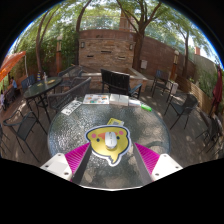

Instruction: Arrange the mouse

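Gripper view: the step looks like closing in on the rounded white and grey computer mouse (106, 138), so the gripper (108, 158) is best kept centred and level, closing evenly on both flanks. The mouse rests on a yellow cartoon-shaped mouse mat (108, 143) on the round glass table (60, 135). It lies just ahead of the wide-spread fingers, touching neither magenta pad (77, 155).

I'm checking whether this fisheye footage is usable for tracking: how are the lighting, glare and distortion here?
Gripper view: dappled tree shade, bright sky patches overhead; the glass table reflects foliage and sky, so glare is strong; straight lines bow heavily toward the rim; the yellow mouse is clear, between the open gripper fingers; background chairs are small and soft.
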Action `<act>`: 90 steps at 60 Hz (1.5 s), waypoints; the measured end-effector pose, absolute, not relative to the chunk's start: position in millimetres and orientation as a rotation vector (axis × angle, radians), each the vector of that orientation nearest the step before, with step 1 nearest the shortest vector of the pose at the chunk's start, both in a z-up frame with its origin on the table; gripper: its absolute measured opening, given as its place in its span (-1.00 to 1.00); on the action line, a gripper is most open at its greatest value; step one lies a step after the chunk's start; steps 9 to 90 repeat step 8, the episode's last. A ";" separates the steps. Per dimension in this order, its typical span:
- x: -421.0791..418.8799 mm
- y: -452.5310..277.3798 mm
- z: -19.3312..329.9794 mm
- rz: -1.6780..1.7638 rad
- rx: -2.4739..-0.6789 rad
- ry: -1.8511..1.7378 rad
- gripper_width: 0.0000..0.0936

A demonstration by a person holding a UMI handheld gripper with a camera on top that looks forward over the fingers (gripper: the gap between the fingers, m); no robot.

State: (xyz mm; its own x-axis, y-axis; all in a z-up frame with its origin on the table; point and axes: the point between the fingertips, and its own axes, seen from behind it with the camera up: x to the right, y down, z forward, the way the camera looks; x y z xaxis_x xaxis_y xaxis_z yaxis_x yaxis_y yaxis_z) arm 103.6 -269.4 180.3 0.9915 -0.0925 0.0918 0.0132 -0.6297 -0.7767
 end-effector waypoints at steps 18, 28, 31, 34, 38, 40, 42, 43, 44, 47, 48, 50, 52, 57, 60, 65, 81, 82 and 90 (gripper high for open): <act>101.4 -273.5 177.1 -0.146 -2.258 0.045 0.84; 101.4 -273.5 177.1 -0.146 -2.258 0.045 0.84; 101.4 -273.5 177.1 -0.146 -2.258 0.045 0.84; 101.4 -273.5 177.1 -0.146 -2.258 0.045 0.84; 101.4 -273.5 177.1 -0.146 -2.258 0.045 0.84; 101.4 -273.5 177.1 -0.146 -2.258 0.045 0.84; 101.4 -273.5 177.1 -0.146 -2.258 0.045 0.84; 101.4 -273.5 177.1 -0.146 -2.258 0.045 0.84; 101.4 -273.5 177.1 -0.146 -2.258 0.045 0.84; 101.4 -273.5 177.1 -0.146 -2.258 0.045 0.84; 101.4 -273.5 177.1 -0.146 -2.258 0.045 0.84; 101.4 -273.5 177.1 -0.146 -2.258 0.045 0.84; 101.4 -273.5 177.1 -0.146 -2.258 0.045 0.84; 101.4 -273.5 177.1 -0.146 -2.258 0.045 0.84; 101.4 -273.5 177.1 -0.146 -2.258 0.045 0.84; 101.4 -273.5 177.1 -0.146 -2.258 0.045 0.84; 101.4 -273.5 177.1 -0.146 -2.258 0.045 0.84; 101.4 -273.5 177.1 -0.146 -2.258 0.045 0.84; 101.4 -273.5 177.1 -0.146 -2.258 0.045 0.84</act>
